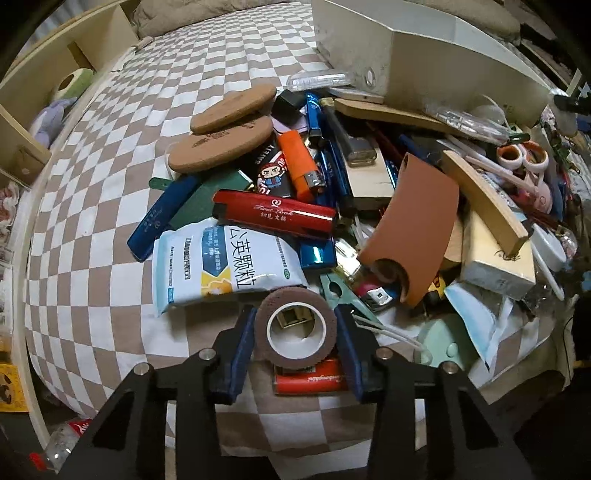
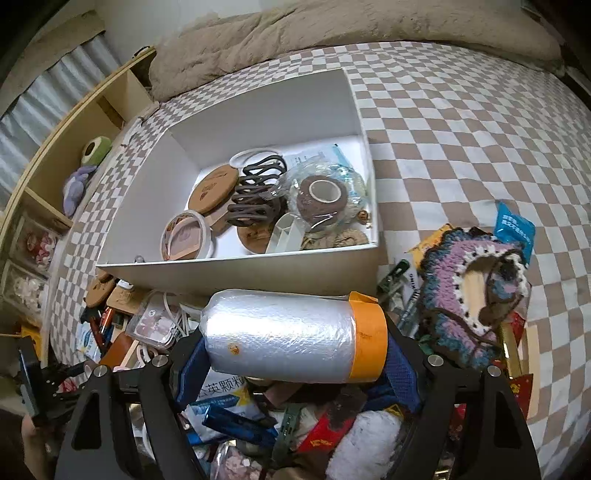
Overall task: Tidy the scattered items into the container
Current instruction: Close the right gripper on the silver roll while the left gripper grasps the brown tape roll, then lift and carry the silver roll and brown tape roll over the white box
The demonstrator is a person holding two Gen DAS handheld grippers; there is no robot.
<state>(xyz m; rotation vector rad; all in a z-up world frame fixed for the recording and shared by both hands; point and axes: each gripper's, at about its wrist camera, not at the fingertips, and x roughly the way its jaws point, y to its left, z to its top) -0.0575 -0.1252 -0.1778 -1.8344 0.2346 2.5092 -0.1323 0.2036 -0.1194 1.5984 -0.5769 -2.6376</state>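
Observation:
My left gripper (image 1: 295, 328) is shut on a brown tape roll (image 1: 295, 328), held just above the checkered bed at the near edge of a pile of scattered items (image 1: 332, 177): lighters, cork coasters, pens, a medicine sachet. My right gripper (image 2: 295, 343) is shut on a silver plastic-film roll with an orange tape end (image 2: 295, 336), held above the pile just in front of the white box (image 2: 236, 269). The box holds coasters, a brown hair clip, tape rolls and other small items. The same box shows in the left wrist view (image 1: 424, 62) at the top right.
A wooden shelf unit (image 2: 74, 122) with plush toys stands at the bed's left side. A crocheted piece (image 2: 476, 291) lies right of my right gripper. A beige blanket (image 2: 332, 33) lies at the bed's far end. Scissors (image 1: 524, 158) sit at the pile's right.

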